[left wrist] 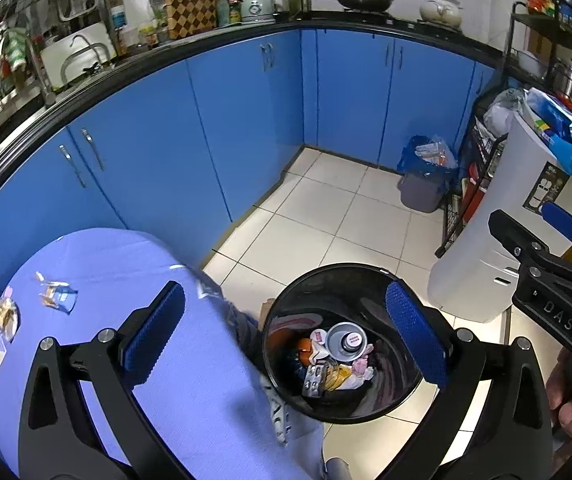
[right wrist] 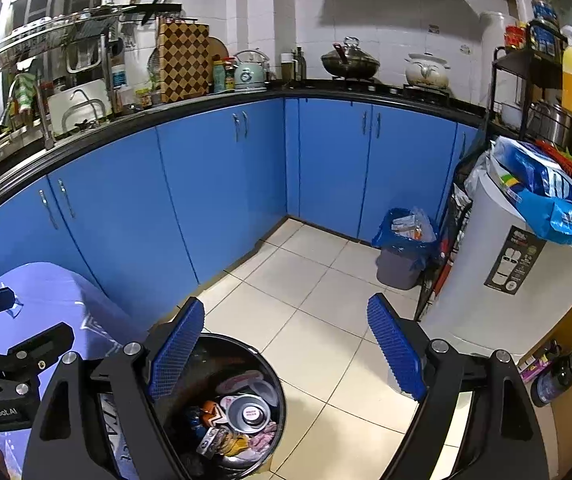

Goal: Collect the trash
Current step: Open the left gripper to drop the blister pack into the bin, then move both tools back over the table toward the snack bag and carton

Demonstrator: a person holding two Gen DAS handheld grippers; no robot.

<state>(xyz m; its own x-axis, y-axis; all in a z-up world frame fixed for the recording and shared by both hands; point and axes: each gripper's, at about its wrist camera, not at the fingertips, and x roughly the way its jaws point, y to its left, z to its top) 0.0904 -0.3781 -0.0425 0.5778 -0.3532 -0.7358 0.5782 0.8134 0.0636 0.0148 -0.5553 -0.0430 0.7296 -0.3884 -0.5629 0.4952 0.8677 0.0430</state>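
A round black bin (left wrist: pixel 349 300) stands on the tiled floor beside a table with a lilac cloth (left wrist: pixel 126 264). Inside lie a metal can lid (left wrist: pixel 345 342), a blister pack (left wrist: pixel 313 380) and crumpled wrappers. My left gripper (left wrist: pixel 286 336) is open above the bin's left rim, nothing between its blue pads. Two wrappers (left wrist: pixel 56 296) (left wrist: pixel 5 314) lie on the table at the left. My right gripper (right wrist: pixel 286 344) is open and empty over the floor, just right of the bin (right wrist: pixel 222 360). It also shows at the right of the left wrist view.
Blue cabinets (left wrist: pixel 166 140) curve around the floor under a black counter. A grey bin with a blue bag (left wrist: pixel 425 176) stands in the far corner beside a black rack (left wrist: pixel 473 168). A white appliance (left wrist: pixel 477 248) stands right of the black bin. A hand (left wrist: pixel 569 400) shows at the right edge.
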